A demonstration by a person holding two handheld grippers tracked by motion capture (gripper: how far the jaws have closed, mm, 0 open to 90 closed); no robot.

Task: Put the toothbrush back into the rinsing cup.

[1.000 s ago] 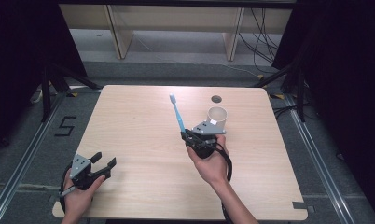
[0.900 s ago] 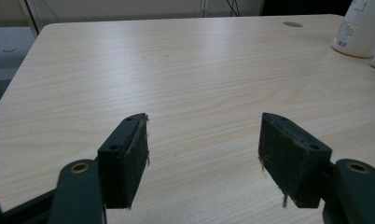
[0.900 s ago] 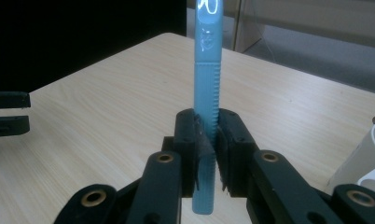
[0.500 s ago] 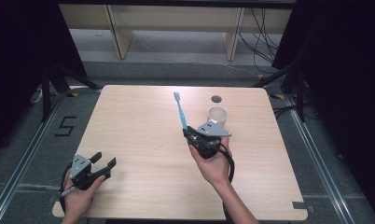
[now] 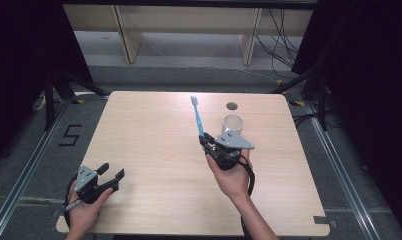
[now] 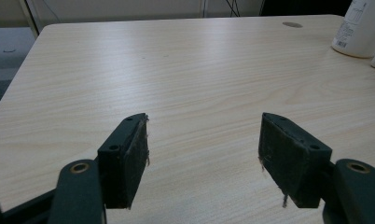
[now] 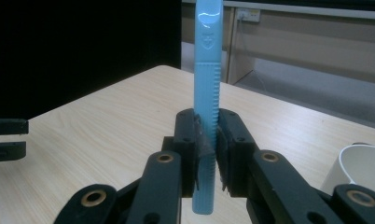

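So the right gripper (image 5: 205, 141) has its black jaws clamped tight on the handle of a light blue plastic toothbrush (image 5: 196, 116), which sticks up and away over the pale wooden table (image 5: 154, 130), head end highest. A white round cup (image 5: 233, 123) sits just beside it. The left gripper (image 5: 110, 173) rests at the near left corner, jaws wide apart and holding nothing. There's a white labelled bottle (image 6: 360, 29) too, but its print is too small to read.

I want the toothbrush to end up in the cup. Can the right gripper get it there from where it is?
Probably yes. The right gripper is shut on the blue toothbrush, and the white cup stands open just beside it, with nothing between them on the table.
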